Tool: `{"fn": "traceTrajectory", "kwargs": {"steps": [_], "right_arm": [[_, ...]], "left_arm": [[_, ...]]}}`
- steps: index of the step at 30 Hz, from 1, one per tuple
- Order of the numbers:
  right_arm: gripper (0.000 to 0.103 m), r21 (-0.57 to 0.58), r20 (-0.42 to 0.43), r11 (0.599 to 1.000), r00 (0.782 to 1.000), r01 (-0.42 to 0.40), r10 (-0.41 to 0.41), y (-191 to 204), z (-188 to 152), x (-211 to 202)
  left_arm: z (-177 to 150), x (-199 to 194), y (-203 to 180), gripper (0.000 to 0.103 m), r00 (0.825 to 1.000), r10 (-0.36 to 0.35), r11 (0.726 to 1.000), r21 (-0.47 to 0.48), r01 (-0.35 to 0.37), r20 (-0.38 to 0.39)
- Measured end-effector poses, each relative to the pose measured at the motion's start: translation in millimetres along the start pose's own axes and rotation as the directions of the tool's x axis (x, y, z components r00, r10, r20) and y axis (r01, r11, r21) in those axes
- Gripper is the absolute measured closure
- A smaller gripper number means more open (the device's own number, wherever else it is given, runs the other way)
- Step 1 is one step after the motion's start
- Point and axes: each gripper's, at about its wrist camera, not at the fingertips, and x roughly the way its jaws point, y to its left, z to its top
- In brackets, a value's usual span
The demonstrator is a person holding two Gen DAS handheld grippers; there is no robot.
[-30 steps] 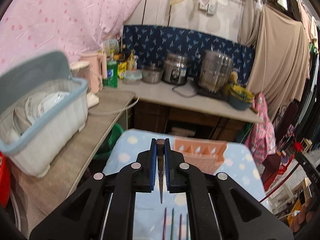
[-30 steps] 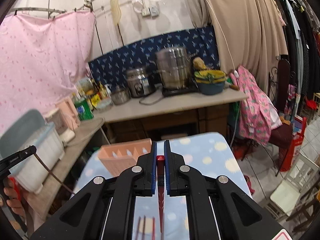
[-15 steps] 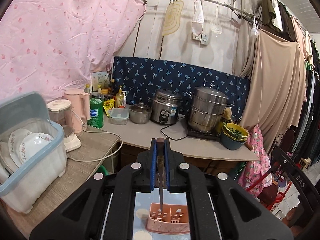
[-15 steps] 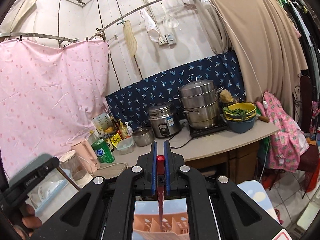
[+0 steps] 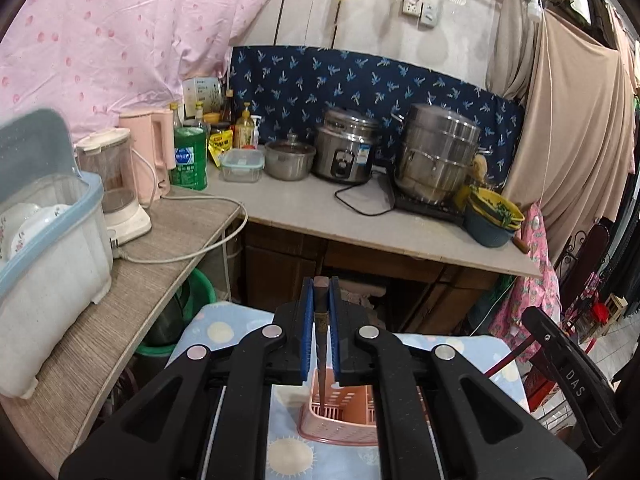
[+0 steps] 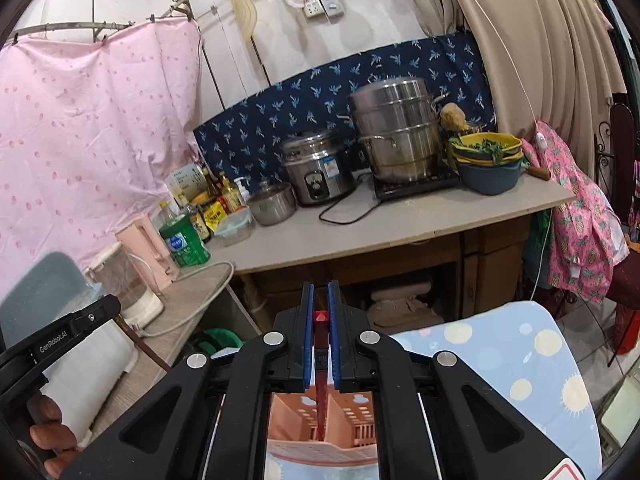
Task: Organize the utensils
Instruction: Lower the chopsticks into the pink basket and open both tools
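My left gripper (image 5: 320, 292) is shut on a dark brown chopstick (image 5: 320, 344). The chopstick hangs down with its tip inside the pink utensil caddy (image 5: 340, 420) on the blue patterned tablecloth (image 5: 208, 332). My right gripper (image 6: 320, 300) is shut on a red chopstick (image 6: 320, 360). Its tip reaches down into a compartment of the same pink caddy (image 6: 296, 416), which sits directly below the jaws. The other gripper's body shows at the left of the right wrist view (image 6: 60, 332).
A wooden counter (image 5: 120, 280) at left holds a dish box with plates (image 5: 44, 240), a blender and a kettle. The back counter (image 5: 360, 216) carries pots, a rice cooker, bottles and bowls. Clothes hang at right.
Both grippers tilted up, then moved down and forward. The caddy now sits right below both, with each chopstick tip lowered into it.
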Motion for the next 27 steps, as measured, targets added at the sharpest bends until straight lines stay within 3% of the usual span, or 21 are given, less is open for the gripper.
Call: {"fn": "traceTrajectory", "kwargs": {"steps": [5,10,15,27], "right_arm": [[0.088,-0.003,0.021,1.000,1.000,0.019,-0.019,-4,-6,-9],[0.073,-0.004,0.060,1.000,0.998,0.022,-0.022,-8,-5,-42],[0.062,-0.024,0.079,0.999,0.997,0.021,-0.019,-10,-19,-87],[0.054,-0.104,-0.030,0.993,0.998,0.053,-0.056,-12,-117,-162]], "left_arm": [[-9,-1,2,0.093,1.000,0.016,1.000,0.009,-0.016,-0.018],[-15,-16,4,0.069,1.000,0.022,1.000,0.011,-0.022,-0.012],[-33,-52,9,0.056,0.999,0.041,0.999,0.034,-0.041,0.007],[-105,-116,35,0.056,0.991,0.127,0.990,0.073,-0.124,-0.034]]}}
